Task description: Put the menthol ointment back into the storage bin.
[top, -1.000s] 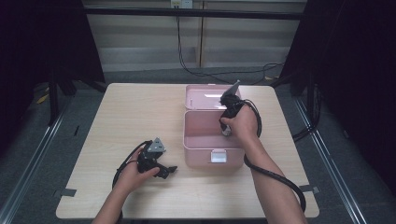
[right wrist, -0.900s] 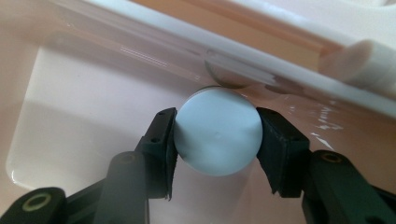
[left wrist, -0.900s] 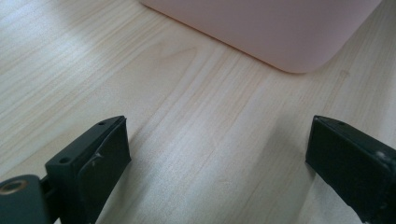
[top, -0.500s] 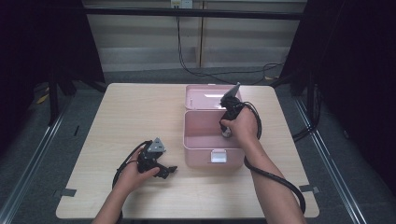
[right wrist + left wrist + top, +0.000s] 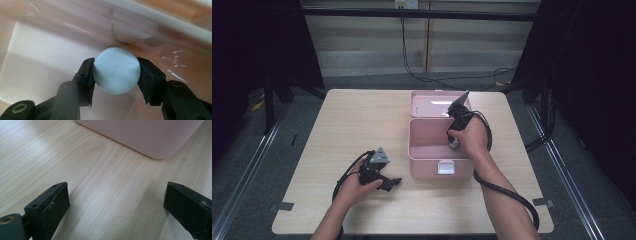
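A round pale-blue lid-like disc [image 5: 116,70] sat clamped between the two black jaws of the right gripper [image 5: 115,75], one jaw pressed to each side of its rim. What lay beneath the disc could not be told. It was held low inside the pink storage box [image 5: 428,145], close to the glossy inner wall, where a faint reflection of it showed. In the high view the right gripper [image 5: 454,142] reached down into the open box near its right-hand wall, with the person's right hand [image 5: 471,137] wrapped around it and its cable looping back along the forearm. The box's lid [image 5: 437,104] stood open behind the box, and a pale latch [image 5: 445,167] sat on the box's front wall.

To the left of the box and nearer the person, the left gripper [image 5: 395,183] rested low over the wooden table [image 5: 342,125], held by the left hand [image 5: 358,184]. Its jaws stood wide apart with nothing between them, pointing toward the box. In the left gripper view, a rounded lower corner of the box lay just ahead of them.
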Demonstrator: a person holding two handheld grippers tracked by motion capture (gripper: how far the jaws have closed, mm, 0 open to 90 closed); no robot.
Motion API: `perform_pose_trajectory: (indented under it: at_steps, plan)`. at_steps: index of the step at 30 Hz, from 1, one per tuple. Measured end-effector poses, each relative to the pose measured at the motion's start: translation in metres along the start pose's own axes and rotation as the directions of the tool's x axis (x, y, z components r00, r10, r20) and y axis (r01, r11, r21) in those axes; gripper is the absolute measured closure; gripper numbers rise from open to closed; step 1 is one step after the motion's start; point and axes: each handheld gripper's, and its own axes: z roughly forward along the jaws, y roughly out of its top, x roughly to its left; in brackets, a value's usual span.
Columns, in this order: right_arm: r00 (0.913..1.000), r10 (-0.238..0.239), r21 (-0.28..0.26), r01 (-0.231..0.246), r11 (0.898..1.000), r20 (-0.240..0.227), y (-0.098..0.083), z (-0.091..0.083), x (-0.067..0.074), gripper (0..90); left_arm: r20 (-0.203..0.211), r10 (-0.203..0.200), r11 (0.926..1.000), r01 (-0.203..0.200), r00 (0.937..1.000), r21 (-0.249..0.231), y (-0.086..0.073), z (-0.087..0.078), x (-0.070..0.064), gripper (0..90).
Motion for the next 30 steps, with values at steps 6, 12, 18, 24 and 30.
perform_pose_trajectory:
  at_steps: [6, 12, 18, 24, 30]
  plan:
    - [1.0000, -0.001, 0.009, 0.001, 1.000, -0.005, 0.0000, 0.0017, -0.0001, 50.5, 0.001, 0.000, 1.0000, 0.000, 1.0000, 0.000, 0.0000, 0.0000, 0.0001, 5.6]
    - [0.9999, -0.008, 0.011, 0.008, 1.000, -0.007, -0.0012, 0.0041, 0.0000, 50.5, 0.002, 0.000, 1.0000, 0.000, 1.0000, 0.001, 0.0000, 0.0000, 0.0000, 5.6]
    - [0.9999, -0.008, 0.016, 0.008, 1.000, -0.013, -0.0019, 0.0056, 0.0001, 50.4, 0.000, 0.001, 1.0000, -0.001, 1.0000, 0.000, 0.0000, 0.0000, 0.0000, 5.7]
    - [0.9998, -0.013, 0.018, 0.013, 1.000, -0.016, -0.0023, 0.0064, -0.0002, 50.4, 0.001, 0.000, 1.0000, 0.000, 1.0000, 0.000, 0.0000, 0.0000, 0.0001, 5.6]
    - [0.9997, -0.016, 0.024, 0.016, 1.000, -0.020, -0.0030, 0.0065, 0.0002, 50.1, 0.001, 0.000, 1.0000, 0.000, 1.0000, 0.000, 0.0000, 0.0000, 0.0001, 5.6]
